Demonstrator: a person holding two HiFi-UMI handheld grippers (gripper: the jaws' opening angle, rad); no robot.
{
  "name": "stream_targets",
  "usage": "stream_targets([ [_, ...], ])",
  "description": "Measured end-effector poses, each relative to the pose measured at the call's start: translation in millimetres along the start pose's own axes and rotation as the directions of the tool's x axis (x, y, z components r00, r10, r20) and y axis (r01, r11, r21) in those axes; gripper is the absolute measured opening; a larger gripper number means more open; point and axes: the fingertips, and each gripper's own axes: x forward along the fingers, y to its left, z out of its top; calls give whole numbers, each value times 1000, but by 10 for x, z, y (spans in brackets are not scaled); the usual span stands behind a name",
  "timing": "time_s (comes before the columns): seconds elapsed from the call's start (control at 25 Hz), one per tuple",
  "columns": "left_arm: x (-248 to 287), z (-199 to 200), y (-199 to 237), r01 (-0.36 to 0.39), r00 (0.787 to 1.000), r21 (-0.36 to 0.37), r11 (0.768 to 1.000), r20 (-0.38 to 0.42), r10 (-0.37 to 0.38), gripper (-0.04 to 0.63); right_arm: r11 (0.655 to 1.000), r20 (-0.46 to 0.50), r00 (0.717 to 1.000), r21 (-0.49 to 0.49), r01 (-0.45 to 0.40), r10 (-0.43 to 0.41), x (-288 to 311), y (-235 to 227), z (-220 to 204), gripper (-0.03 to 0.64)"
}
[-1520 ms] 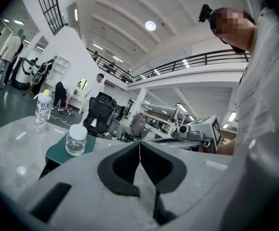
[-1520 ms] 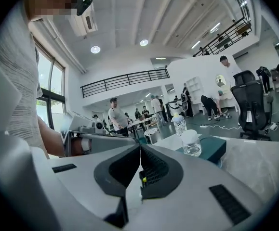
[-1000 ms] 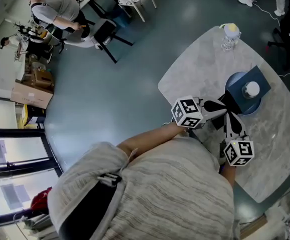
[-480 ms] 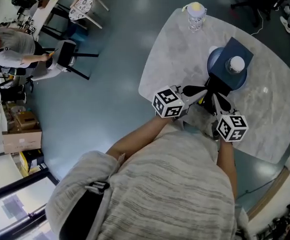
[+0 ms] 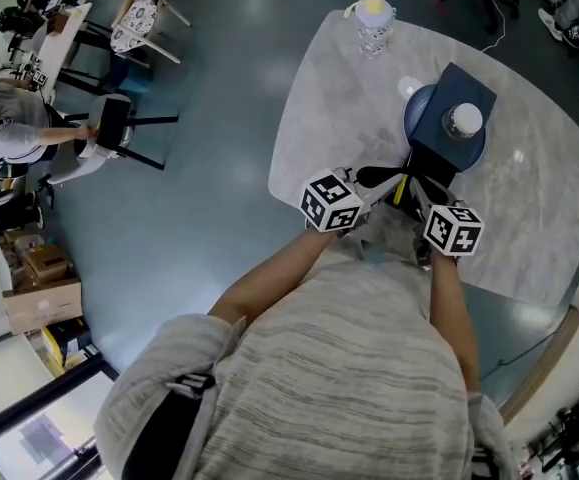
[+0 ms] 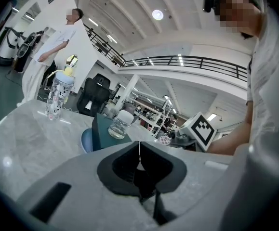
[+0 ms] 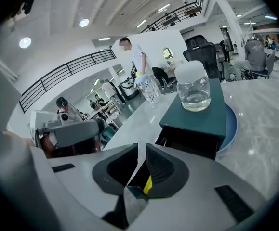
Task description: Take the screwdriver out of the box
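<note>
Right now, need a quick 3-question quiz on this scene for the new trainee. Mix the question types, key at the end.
1. True or false: the jar stands on top of the box.
2. Pick one: the box rests on A) a blue plate, B) a chair seat, C) the floor.
3. Short answer: which gripper's fingers have the screwdriver between them?

Key:
1. True.
2. A.
3. The right gripper; a yellow and dark tool, most likely the screwdriver, sits between its nearly closed fingers.
</note>
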Motion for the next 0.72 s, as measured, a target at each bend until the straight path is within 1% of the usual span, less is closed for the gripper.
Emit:
stream_targets([
  [0.08, -6, -14, 25, 1, 1000, -5, 1000, -2, -1, 17, 1000, -22, 1000, 17, 16, -16, 63, -41, -60, 35],
  [0.12, -15, -15, 40, 2, 1000, -7, 1000, -1, -2, 17, 999, -34, 999, 25, 25, -24, 98, -53, -86, 79],
  [0.16, -27, -14, 56, 1, 1000, -7, 1000, -1, -1, 17, 999, -46, 998, 32, 33, -32, 136, -61, -109, 89],
  [0.36, -75, -42, 125, -6, 1000, -17, 1000, -4, 6, 17, 994, -108, 990, 47, 97, -91, 285, -162, -263, 91],
  [0.52, -124, -70, 142, -10, 1000, -27, 1000, -4, 10, 17, 988, -155, 981, 79, 133, -120, 362, -235, -390, 91],
  [0.72, -162, -98, 150, -14, 1000, -34, 999, -7, 13, 17, 978, -228, 960, 95, 187, -161, 427, -338, -535, 110],
])
